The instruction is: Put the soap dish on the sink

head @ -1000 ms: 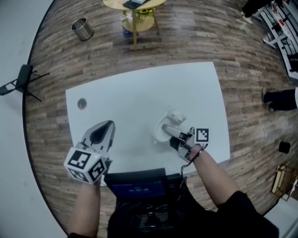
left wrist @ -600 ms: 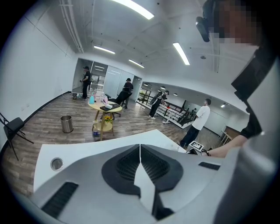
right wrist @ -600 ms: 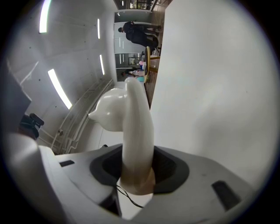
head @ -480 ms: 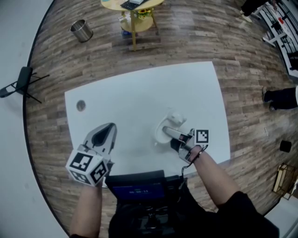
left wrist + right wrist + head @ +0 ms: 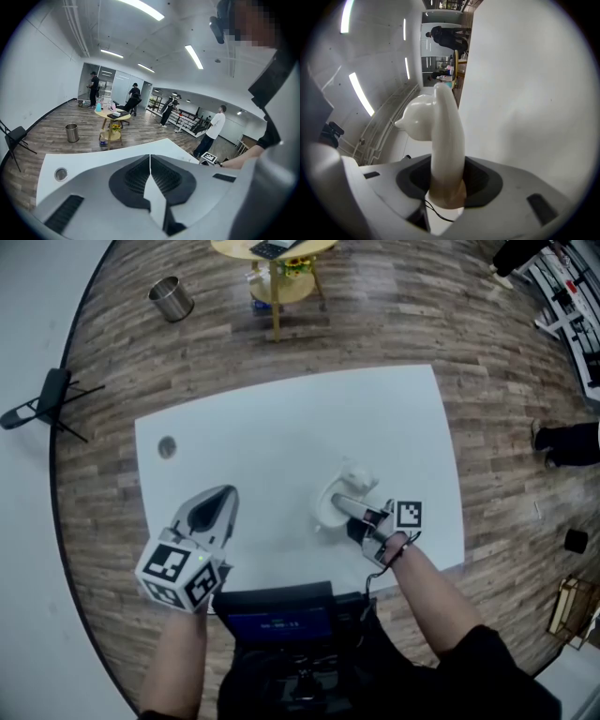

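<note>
The soap dish (image 5: 330,510) is glossy white, with a rounded animal-like lump on its far rim. It sits low over the white table (image 5: 281,427), right of centre and near the front edge. My right gripper (image 5: 352,509) is shut on its near rim. In the right gripper view the dish (image 5: 445,131) stands edge-on between the jaws, and the right gripper (image 5: 447,176) clamps its rim, with the table as a white wall on the right. My left gripper (image 5: 214,507) hovers over the table's front left, shut and empty. Its jaws meet along a thin line in the left gripper view (image 5: 150,161).
A small round metal insert (image 5: 167,447) sits in the table near its left edge. A black screen unit (image 5: 277,607) is at my chest by the front edge. On the wooden floor beyond are a metal bin (image 5: 171,298), a yellow round side table (image 5: 272,251) and a black chair (image 5: 47,397).
</note>
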Motion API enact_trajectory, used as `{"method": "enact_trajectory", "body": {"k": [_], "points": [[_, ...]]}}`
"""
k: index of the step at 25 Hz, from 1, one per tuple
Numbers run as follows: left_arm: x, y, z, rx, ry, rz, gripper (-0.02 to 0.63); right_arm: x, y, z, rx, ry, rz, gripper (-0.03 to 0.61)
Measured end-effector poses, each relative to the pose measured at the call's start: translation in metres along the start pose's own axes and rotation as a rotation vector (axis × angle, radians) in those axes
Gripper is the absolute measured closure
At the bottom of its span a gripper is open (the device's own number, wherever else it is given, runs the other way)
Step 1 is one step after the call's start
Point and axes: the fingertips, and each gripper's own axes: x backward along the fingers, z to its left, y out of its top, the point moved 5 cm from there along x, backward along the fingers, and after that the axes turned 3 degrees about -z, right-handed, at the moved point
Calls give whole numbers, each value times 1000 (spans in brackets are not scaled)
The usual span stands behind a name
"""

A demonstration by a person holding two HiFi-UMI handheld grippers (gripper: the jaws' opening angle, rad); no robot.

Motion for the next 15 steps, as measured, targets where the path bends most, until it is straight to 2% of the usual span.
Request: {"method": "enact_trajectory", "body": {"k": [15], "points": [[7, -3, 0, -2, 12, -10, 604, -2, 0, -3, 2, -11, 12, 416]]}}
